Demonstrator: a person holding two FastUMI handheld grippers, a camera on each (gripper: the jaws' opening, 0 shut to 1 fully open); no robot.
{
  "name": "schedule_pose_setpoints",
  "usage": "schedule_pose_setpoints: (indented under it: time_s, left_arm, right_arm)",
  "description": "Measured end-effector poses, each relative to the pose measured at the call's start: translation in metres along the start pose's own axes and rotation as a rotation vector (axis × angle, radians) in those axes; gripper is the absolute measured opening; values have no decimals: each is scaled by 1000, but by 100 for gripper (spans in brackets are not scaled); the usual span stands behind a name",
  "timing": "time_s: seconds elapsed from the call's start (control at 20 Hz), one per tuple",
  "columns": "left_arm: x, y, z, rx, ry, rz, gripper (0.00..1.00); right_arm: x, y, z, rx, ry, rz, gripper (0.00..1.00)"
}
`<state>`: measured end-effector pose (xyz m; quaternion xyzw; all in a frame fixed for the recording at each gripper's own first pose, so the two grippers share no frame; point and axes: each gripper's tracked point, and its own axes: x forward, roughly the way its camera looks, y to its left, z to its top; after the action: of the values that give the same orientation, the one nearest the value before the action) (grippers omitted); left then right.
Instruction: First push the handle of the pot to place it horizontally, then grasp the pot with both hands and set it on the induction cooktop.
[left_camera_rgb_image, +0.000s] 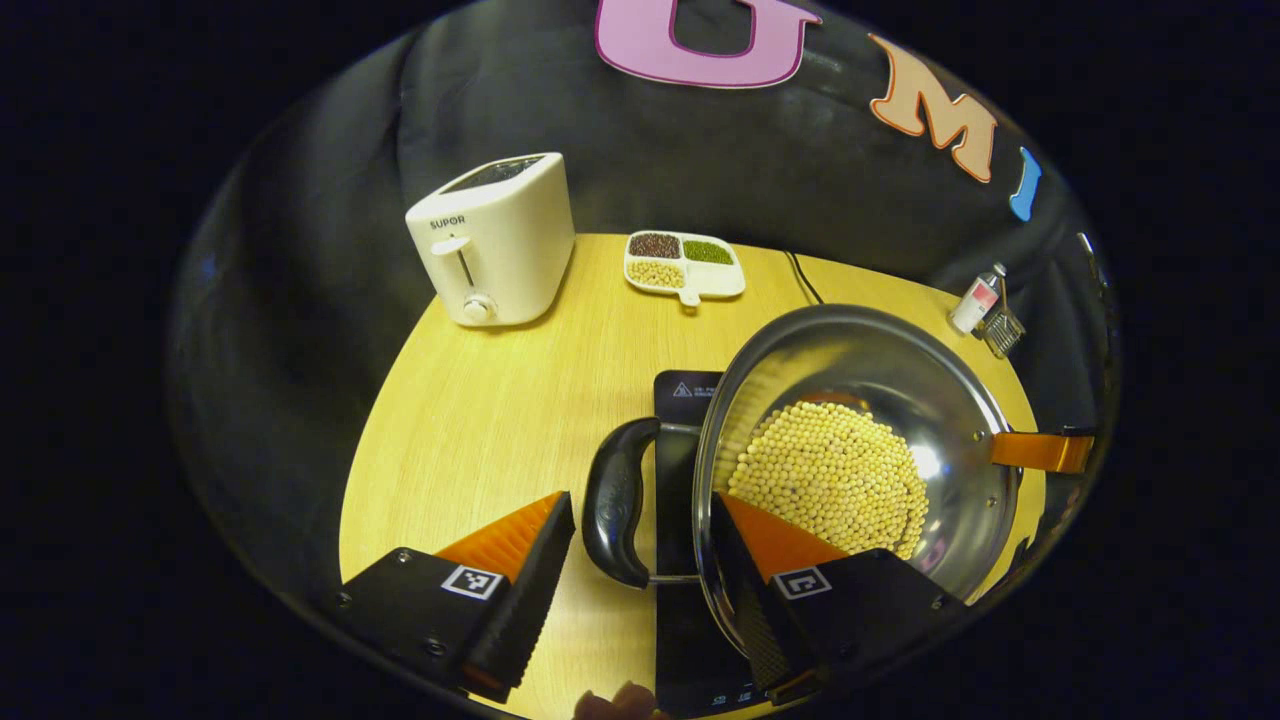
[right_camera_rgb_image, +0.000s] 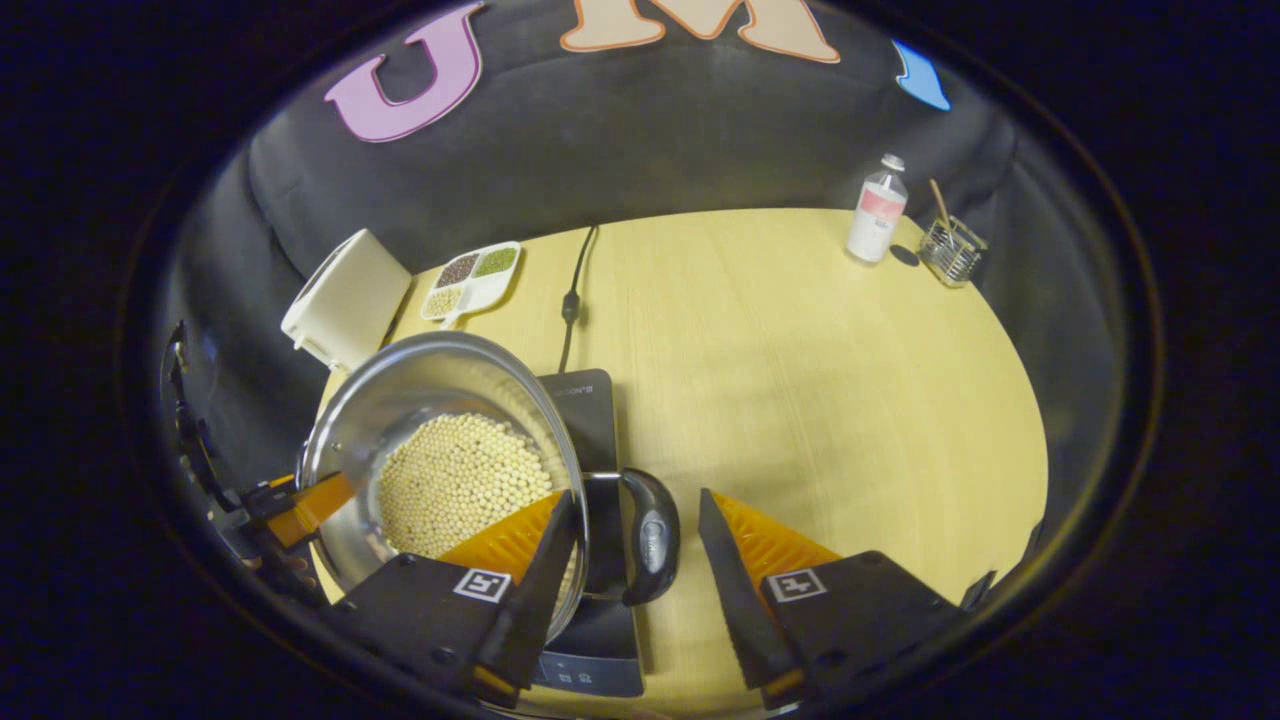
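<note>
Both claws stand released, left claw (left_camera_rgb_image: 640, 560) and right claw (right_camera_rgb_image: 630, 560) each straddling a handle of the pot (left_camera_rgb_image: 850, 460) over the cooktop (right_camera_rgb_image: 590, 420); next, withdraw.

I see a silver pot (left_camera_rgb_image: 860, 350) holding pale yellow beans (left_camera_rgb_image: 830, 475), its handle (left_camera_rgb_image: 615, 500) black; my claw (left_camera_rgb_image: 640, 570) orange-ribbed; left of the pot, a white toaster (left_camera_rgb_image: 495, 240) on the light wood-grain surface (left_camera_rgb_image: 480, 420).
</note>
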<state>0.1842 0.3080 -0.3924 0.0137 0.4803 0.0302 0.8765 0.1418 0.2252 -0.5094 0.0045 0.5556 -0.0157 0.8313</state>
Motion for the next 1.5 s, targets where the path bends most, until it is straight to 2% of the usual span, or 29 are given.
schedule_pose_setpoints:
  time_s: [0.4, 0.7, 0.9, 1.15, 1.25, 1.3, 1.5]
  left_arm:
    - [-32, 0, 36, 65, -149, 74, 85]
    - [-100, -25, 63, 84, -296, 152, 85]
    - [-155, -83, 73, 65, -406, 151, 84]
    - [-230, -179, 62, -74, -538, 74, 84]
    - [-261, -200, 53, -105, -570, 74, 84]
    - [-280, -210, 54, -107, -606, 75, 84]
    - [-348, -245, 80, -16, -803, 96, 82]
  right_arm:
    - [-42, -26, 34, 19, -165, 33, 82]
    - [-91, -68, 65, 46, -327, 101, 82]
    - [-141, -118, 65, 34, -425, 144, 82]
    - [-206, -174, 66, -8, -587, 180, 82]
    - [-233, -186, 67, -32, -647, 191, 85]
    - [-249, -188, 69, -37, -686, 201, 81]
    - [-293, -199, 68, -94, -801, 208, 82]
